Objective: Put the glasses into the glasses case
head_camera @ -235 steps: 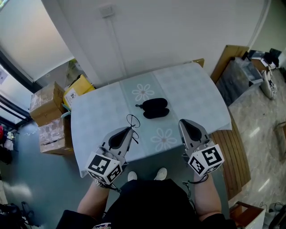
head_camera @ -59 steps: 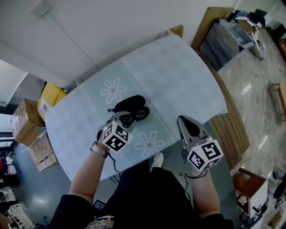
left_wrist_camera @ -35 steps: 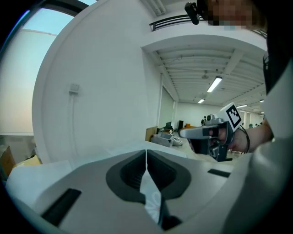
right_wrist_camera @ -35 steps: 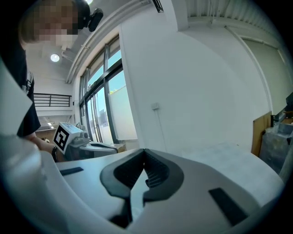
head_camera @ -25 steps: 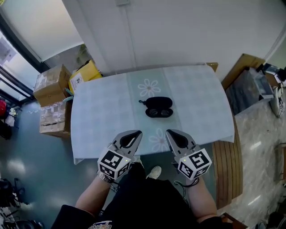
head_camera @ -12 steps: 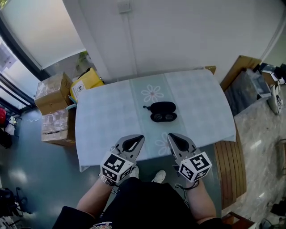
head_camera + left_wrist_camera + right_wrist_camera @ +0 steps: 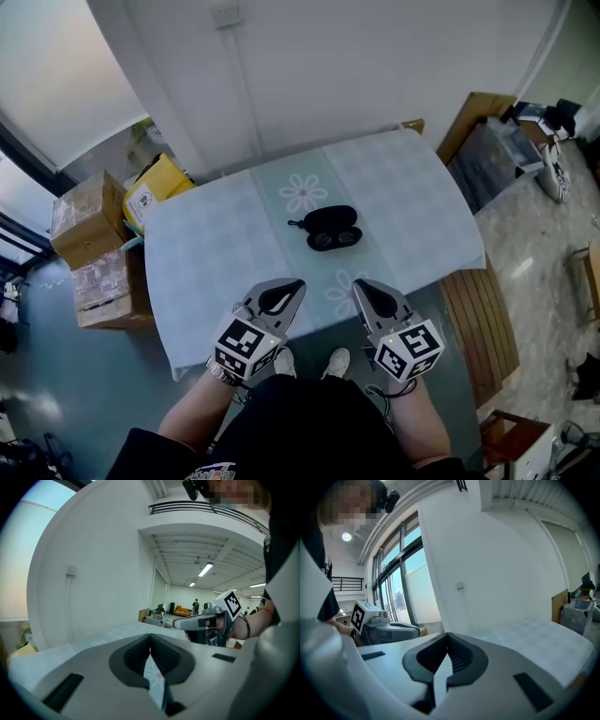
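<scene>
The black glasses case (image 7: 324, 227) lies open near the middle of the pale blue tablecloth (image 7: 206, 253). Dark glasses (image 7: 336, 238) appear to rest in its near half, with the two lenses showing. My left gripper (image 7: 292, 284) and right gripper (image 7: 361, 284) are held side by side over the table's near edge, well short of the case. Both are shut with nothing between the jaws. In the left gripper view the left gripper (image 7: 150, 637) has its pads meeting, and the right gripper view shows the same for the right gripper (image 7: 446, 637). Neither gripper view shows the case.
Cardboard boxes (image 7: 86, 221) and a yellow box (image 7: 156, 184) stand on the floor left of the table. A slatted wooden bench (image 7: 480, 321) and a grey bin (image 7: 489, 156) are at the right. A white wall runs behind the table. The person's shoes (image 7: 337, 361) show below the table's near edge.
The glasses, held by my left gripper at first, now lie in the opened case. My left gripper has come back from the case to the near edge. The head view has shifted slightly.
</scene>
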A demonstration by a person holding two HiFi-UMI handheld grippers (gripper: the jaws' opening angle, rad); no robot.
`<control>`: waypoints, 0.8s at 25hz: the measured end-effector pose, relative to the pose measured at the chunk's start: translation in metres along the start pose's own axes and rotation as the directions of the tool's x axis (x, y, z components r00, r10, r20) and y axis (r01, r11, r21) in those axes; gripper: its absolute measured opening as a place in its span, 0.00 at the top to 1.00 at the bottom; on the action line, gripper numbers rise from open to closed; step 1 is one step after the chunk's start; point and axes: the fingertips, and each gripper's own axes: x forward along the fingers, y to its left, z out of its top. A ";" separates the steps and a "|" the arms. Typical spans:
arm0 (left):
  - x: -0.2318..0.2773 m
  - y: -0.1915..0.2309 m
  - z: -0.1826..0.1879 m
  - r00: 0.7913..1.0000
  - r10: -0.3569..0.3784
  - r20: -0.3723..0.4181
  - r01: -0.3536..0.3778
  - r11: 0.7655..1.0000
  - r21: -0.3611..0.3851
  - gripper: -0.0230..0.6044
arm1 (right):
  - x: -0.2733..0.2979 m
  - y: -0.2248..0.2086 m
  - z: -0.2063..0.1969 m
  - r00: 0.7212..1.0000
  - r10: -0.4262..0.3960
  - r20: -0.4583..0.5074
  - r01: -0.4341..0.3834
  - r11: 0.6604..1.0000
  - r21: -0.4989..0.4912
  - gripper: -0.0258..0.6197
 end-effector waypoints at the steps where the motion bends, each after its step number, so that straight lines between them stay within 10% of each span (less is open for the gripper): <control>1: 0.000 0.001 0.000 1.000 -0.010 0.002 0.010 1.000 0.000 0.92 | -0.001 0.001 0.000 1.000 -0.012 0.001 0.012 1.000 -0.001 0.92; 20: -0.014 0.005 -0.009 0.991 -0.132 0.009 0.132 0.991 0.003 0.92 | -0.008 0.024 -0.013 0.991 -0.135 0.007 0.135 0.991 0.013 0.92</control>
